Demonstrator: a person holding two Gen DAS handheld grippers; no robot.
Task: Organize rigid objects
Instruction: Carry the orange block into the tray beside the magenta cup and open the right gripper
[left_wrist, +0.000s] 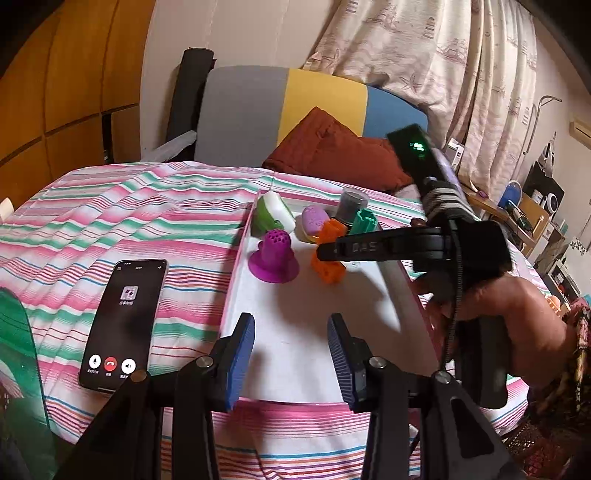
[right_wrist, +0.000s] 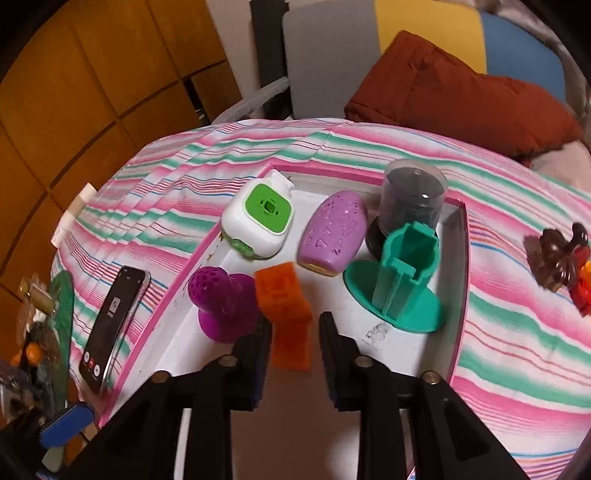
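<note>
Two grippers hang over my tray (right_wrist: 460, 258). Right gripper (right_wrist: 295, 339) straddles the orange block (right_wrist: 284, 314), long axis running away from me, pads apart. Left gripper (left_wrist: 291, 350) gapes empty.

A round table is covered with a striped cloth (right_wrist: 517, 369) in pink, green and white. A white tray with a pink rim (right_wrist: 463, 280) lies flat on the cloth, in the middle. A black phone (left_wrist: 125, 325) lies on the cloth just to the left of the tray, with its screen lit up. On the right side of the cloth, well apart from the tray, lies a small dark brown toy (right_wrist: 557, 258) with a red and orange piece touching it. At the far left edge of the cloth there is a green thing (right_wrist: 62, 317), but it is too blurry to tell what it is.
</note>
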